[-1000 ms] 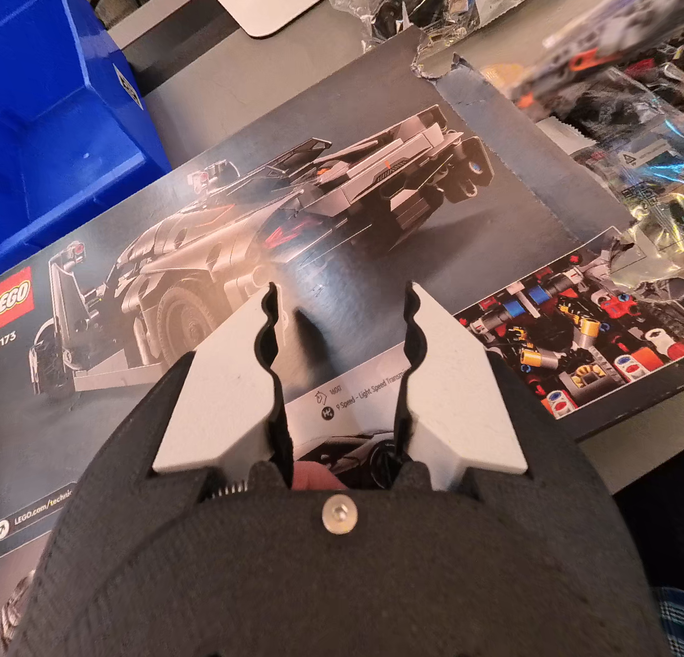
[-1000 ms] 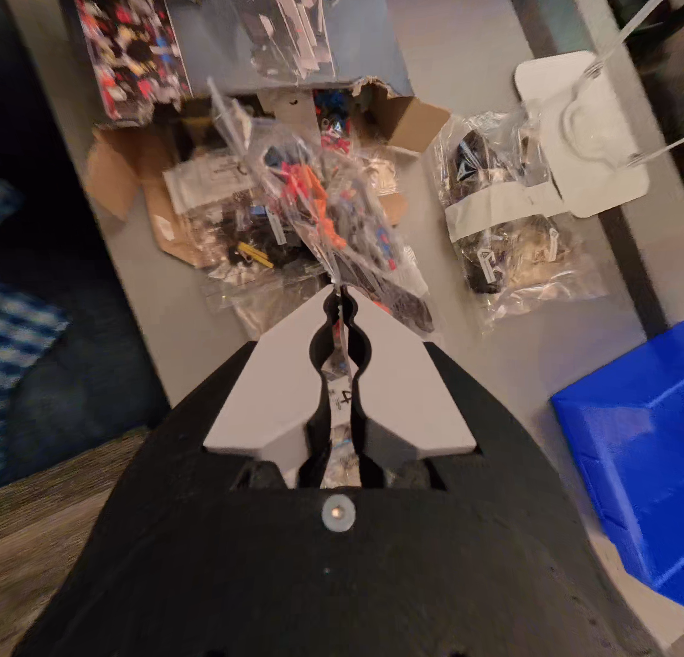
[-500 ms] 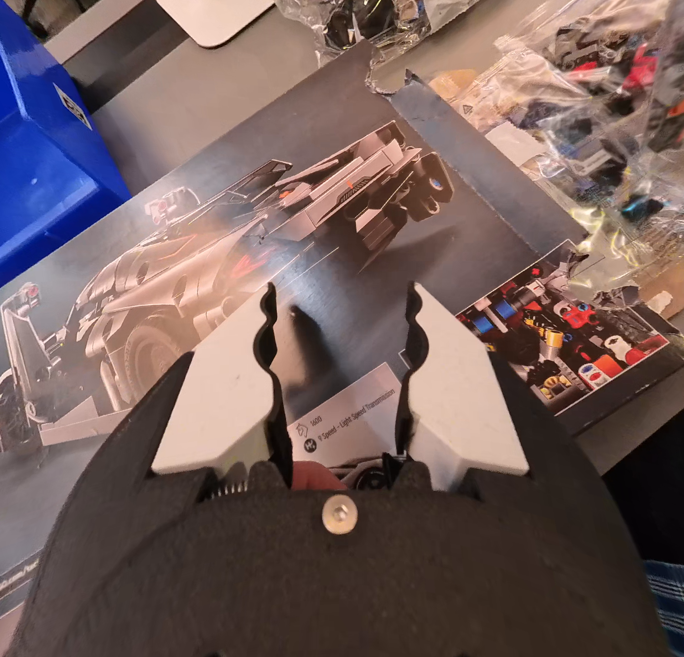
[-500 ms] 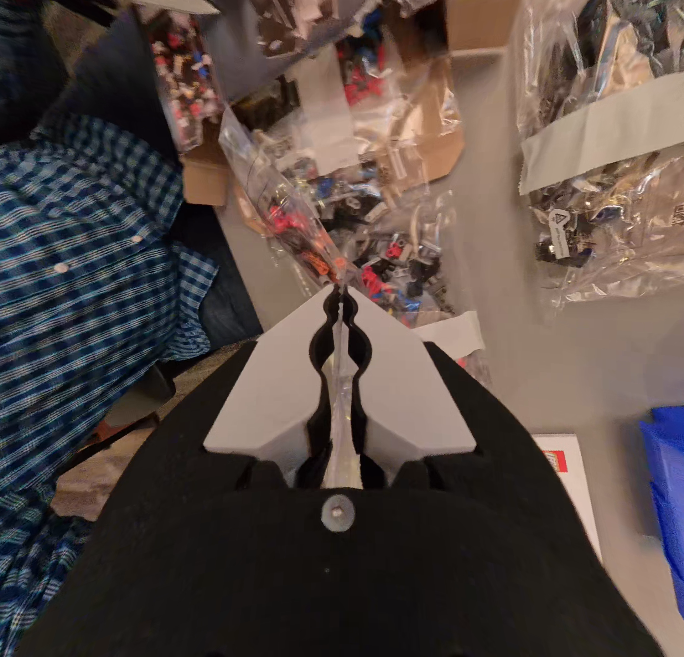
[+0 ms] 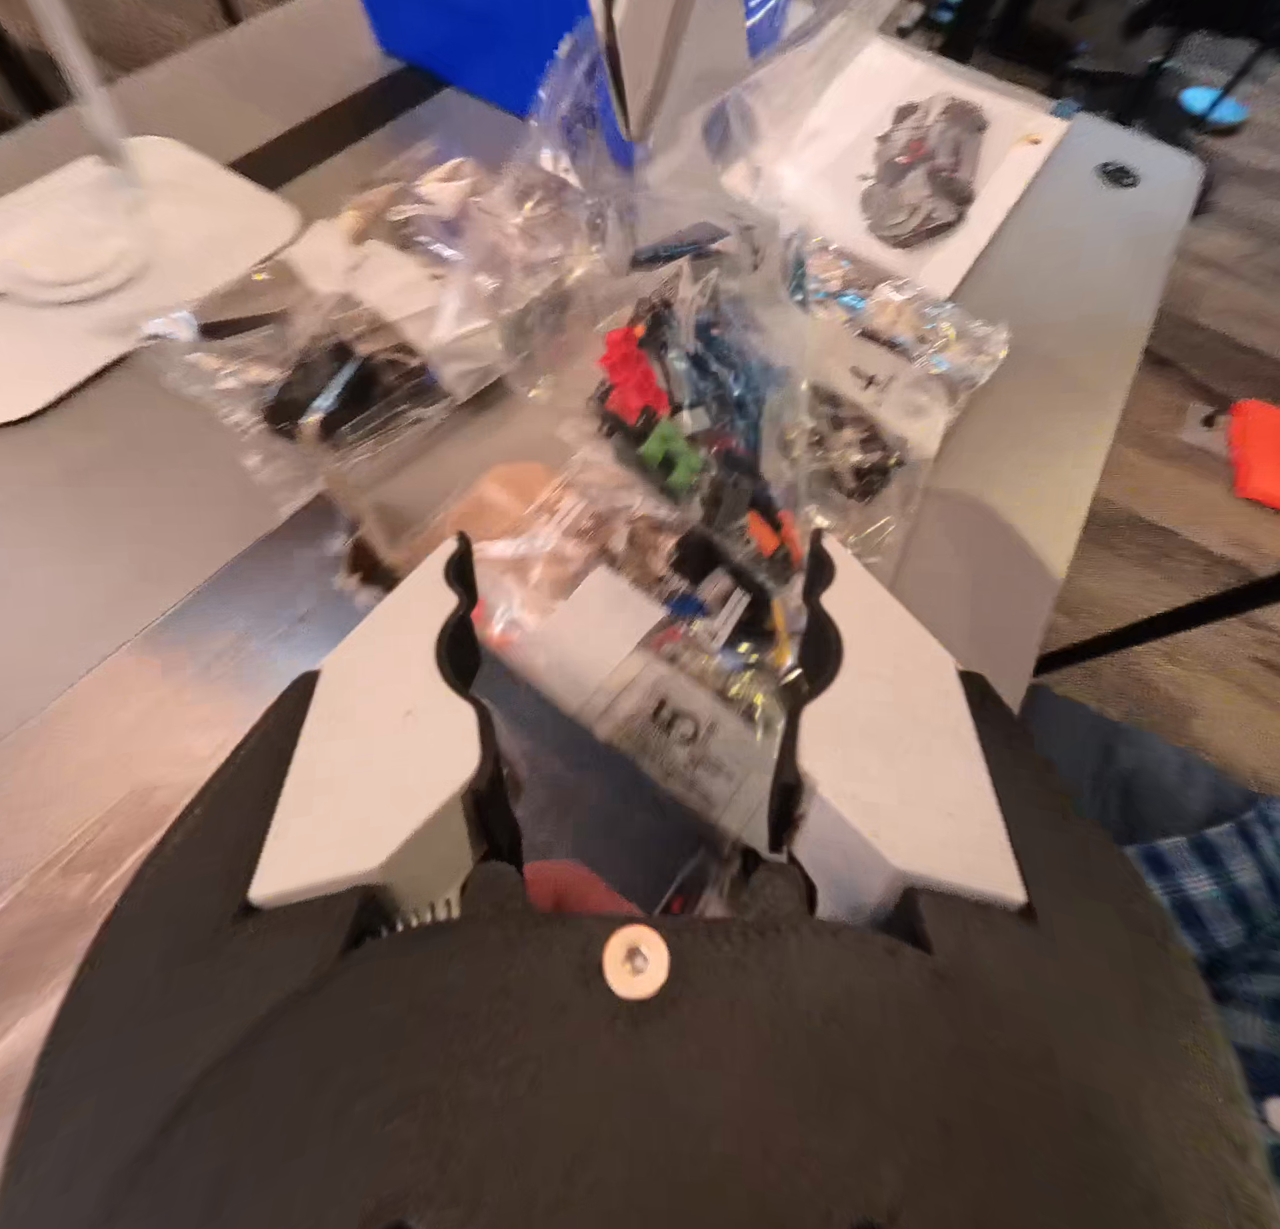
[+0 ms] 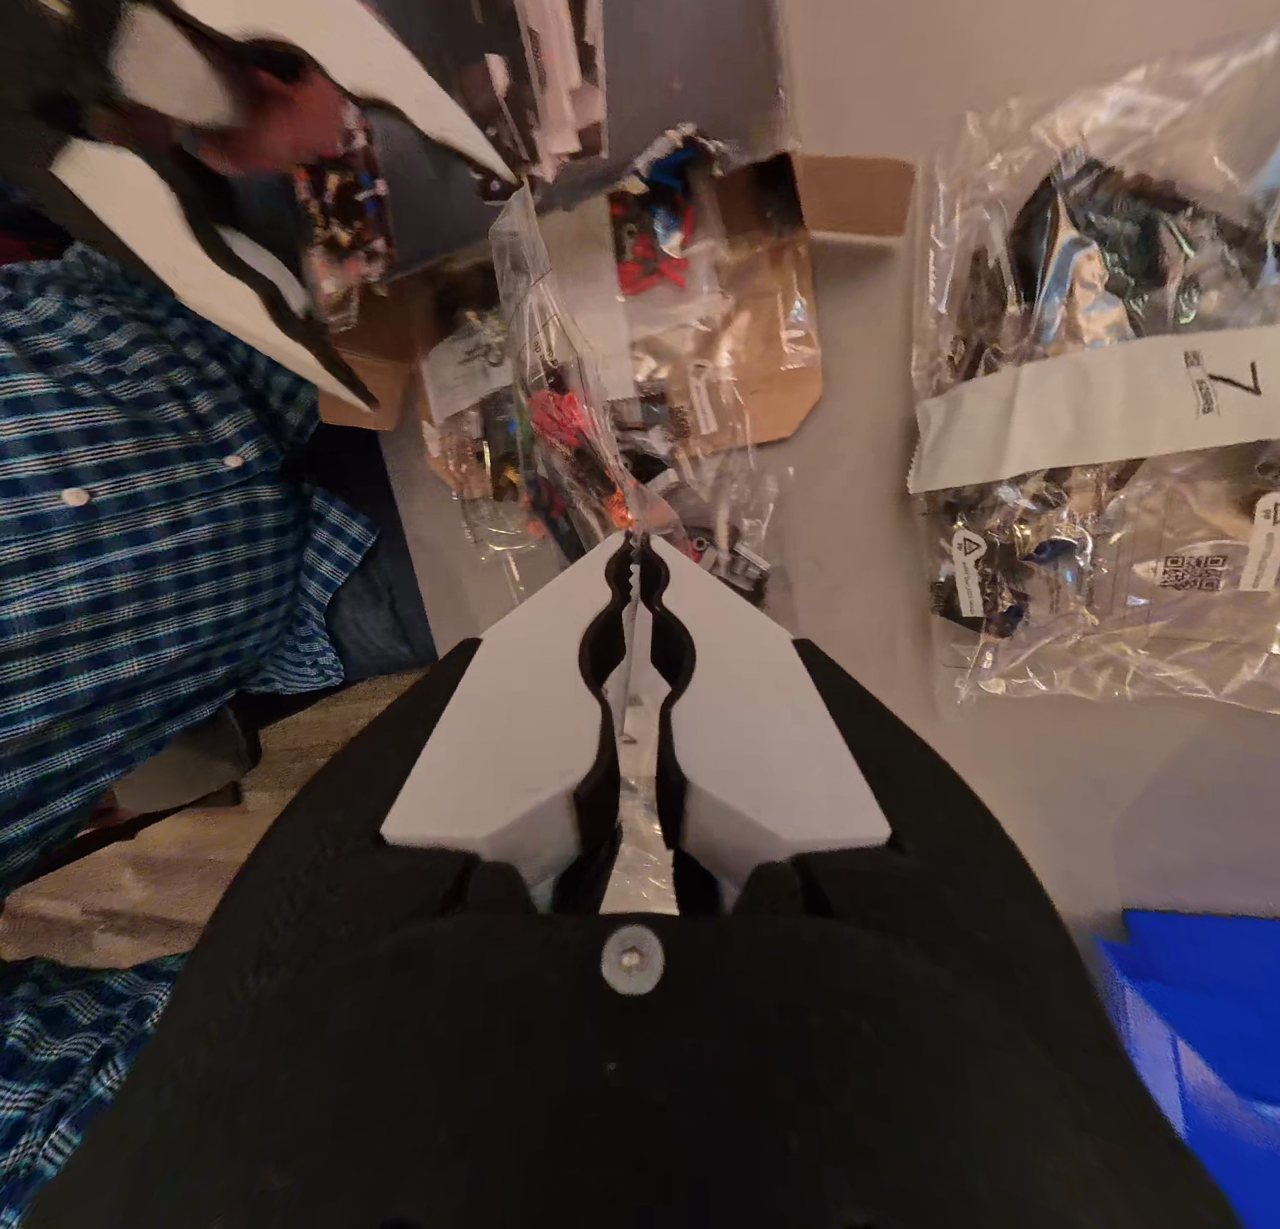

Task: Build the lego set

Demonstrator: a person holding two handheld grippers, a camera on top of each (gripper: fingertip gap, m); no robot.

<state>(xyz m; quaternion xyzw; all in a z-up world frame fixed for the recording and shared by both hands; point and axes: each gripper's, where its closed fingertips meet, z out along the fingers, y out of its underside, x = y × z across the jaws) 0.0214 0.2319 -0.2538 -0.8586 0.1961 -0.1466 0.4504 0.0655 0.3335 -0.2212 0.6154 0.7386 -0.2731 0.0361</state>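
Note:
My right gripper (image 6: 636,546) is shut on the edge of a clear plastic bag of Lego parts (image 6: 554,392) and holds it up over the table. In the left wrist view the bag (image 5: 658,420) hangs from the right gripper (image 5: 620,52) at the top, with red, green and orange parts inside. My left gripper (image 5: 637,572) is open, and the bag's lower end with a white label lies between its fingers. In the right wrist view the left gripper (image 6: 440,295) shows at the upper left, jaws apart, one fingertip (image 6: 509,181) at the bag's far corner.
More parts bags lie on the grey table (image 5: 104,503), one with a white strip (image 6: 1108,427). A torn cardboard box (image 6: 824,198), a blue bin (image 6: 1212,1071), a white lamp base (image 5: 104,260) and an instruction booklet (image 5: 907,149) are around. A person's plaid shirt (image 6: 138,475) is at the left. The left gripper's tips are roughly 12 centimetres from the right gripper's.
My left gripper has swung away from the printed box lid to face the hanging bag. My right gripper has lifted the bag higher and turned; it stays shut on it.

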